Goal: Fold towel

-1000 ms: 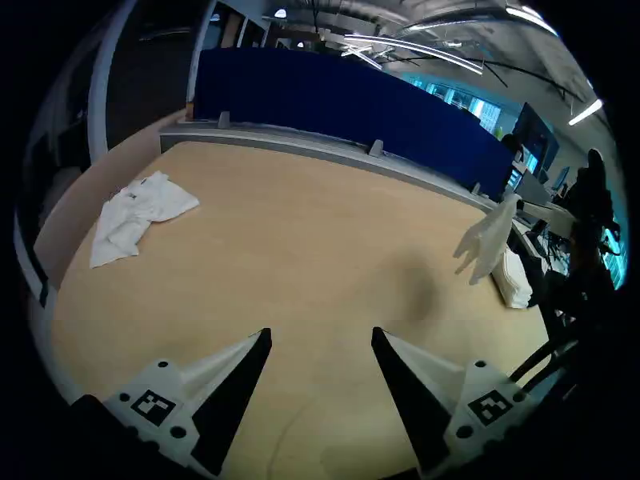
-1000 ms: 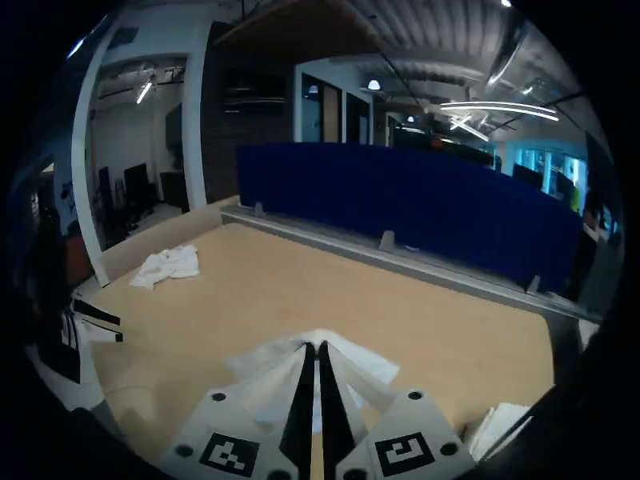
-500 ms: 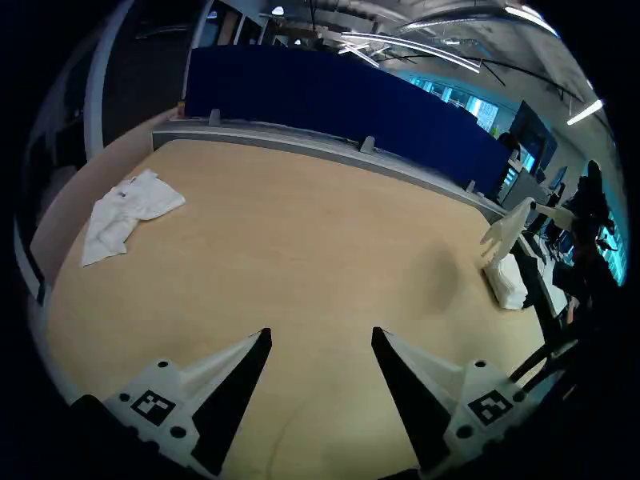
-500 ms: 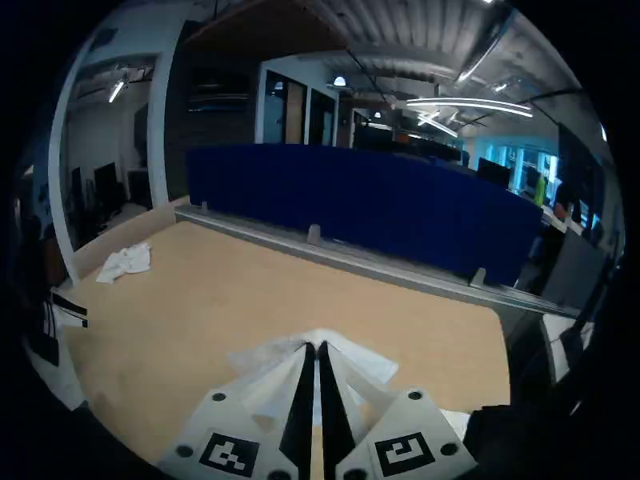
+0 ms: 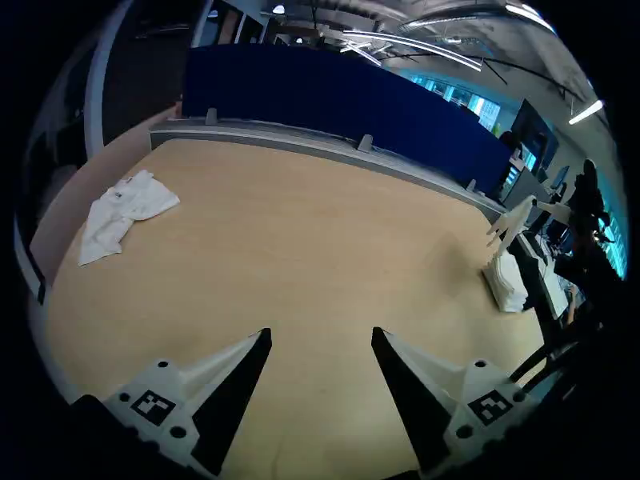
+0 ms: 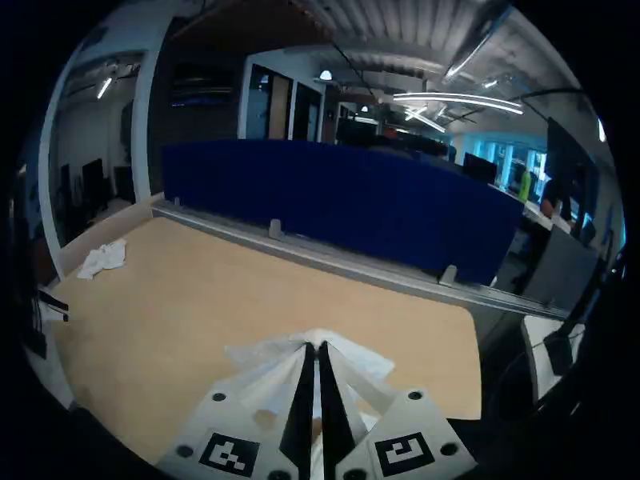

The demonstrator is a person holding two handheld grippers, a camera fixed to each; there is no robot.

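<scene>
Most of the held towel [image 6: 362, 366] is hidden under the right gripper [image 6: 315, 349], whose fingers pinch it tightly above the table [image 6: 200, 296]. The left gripper [image 5: 320, 332] gapes wide, touching nothing. A crumpled towel [image 5: 124, 214] lies at the table's far left.

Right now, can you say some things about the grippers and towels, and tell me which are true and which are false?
1. The left gripper is open. True.
2. The right gripper holds nothing. False: it is shut on a white towel.
3. A crumpled towel lies on the table. True.
4. The divider behind the table is red. False: it is blue.
</scene>
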